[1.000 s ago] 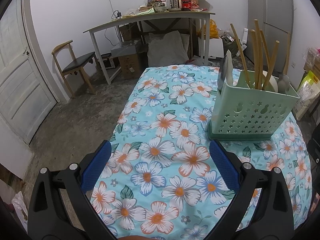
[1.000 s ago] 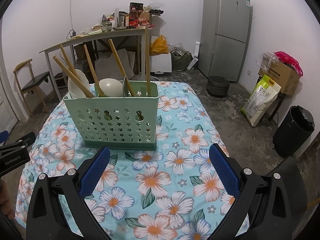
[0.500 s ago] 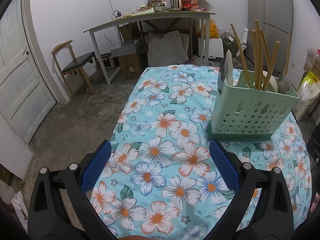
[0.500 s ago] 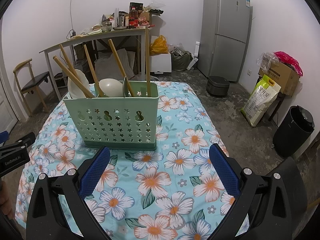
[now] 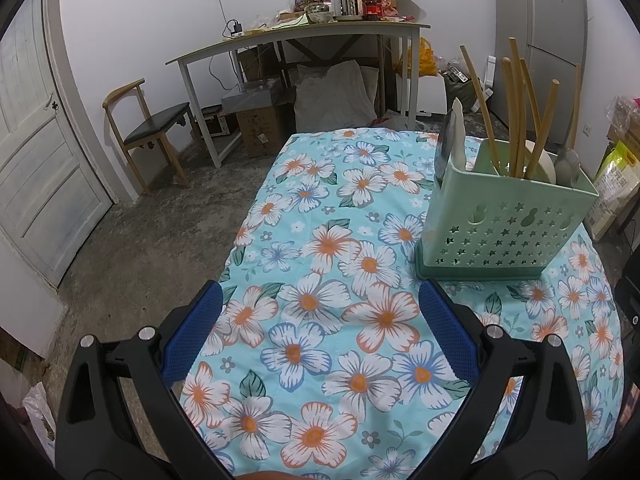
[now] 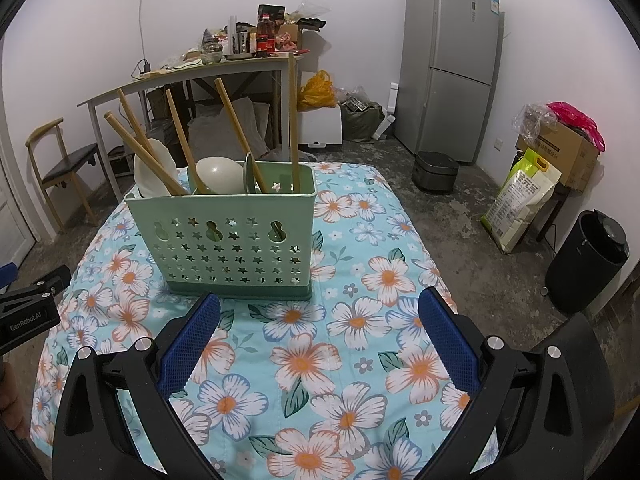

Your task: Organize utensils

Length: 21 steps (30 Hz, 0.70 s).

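Note:
A pale green utensil caddy with star holes stands upright on the floral tablecloth. Several wooden-handled utensils and pale spoons stick up out of it; a knife blade rises at its left end. My left gripper hovers open over the cloth, left of and nearer than the caddy, holding nothing. My right gripper is open too, just in front of the caddy. The left gripper's black body shows at the right wrist view's left edge.
Behind the table stand a cluttered desk, a wooden chair, a fridge, a rice cooker, a black bin and boxes and bags. The table's left edge drops to concrete floor.

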Motion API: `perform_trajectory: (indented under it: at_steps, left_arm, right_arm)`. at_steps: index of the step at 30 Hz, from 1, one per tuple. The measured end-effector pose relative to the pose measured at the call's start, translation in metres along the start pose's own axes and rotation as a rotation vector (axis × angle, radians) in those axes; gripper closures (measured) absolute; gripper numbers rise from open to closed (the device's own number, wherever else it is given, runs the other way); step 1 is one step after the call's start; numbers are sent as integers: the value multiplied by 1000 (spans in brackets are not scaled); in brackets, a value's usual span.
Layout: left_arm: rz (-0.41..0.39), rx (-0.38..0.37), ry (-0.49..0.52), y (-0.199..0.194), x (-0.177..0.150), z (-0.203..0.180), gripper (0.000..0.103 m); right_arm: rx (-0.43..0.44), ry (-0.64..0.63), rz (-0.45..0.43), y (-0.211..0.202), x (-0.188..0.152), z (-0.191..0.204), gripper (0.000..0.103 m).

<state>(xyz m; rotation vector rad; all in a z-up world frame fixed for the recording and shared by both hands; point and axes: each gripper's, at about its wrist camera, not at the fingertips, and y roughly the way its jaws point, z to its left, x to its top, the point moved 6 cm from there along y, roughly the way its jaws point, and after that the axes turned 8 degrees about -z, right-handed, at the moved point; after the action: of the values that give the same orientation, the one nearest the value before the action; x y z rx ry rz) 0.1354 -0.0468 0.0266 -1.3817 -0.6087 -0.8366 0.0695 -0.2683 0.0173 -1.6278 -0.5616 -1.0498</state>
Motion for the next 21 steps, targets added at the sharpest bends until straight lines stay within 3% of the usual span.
perform_trajectory:
  at_steps: [21]
  left_arm:
    - [3, -1, -2, 5, 5, 1, 8]
  right_arm:
    - [0, 1, 0, 0, 0, 0, 6]
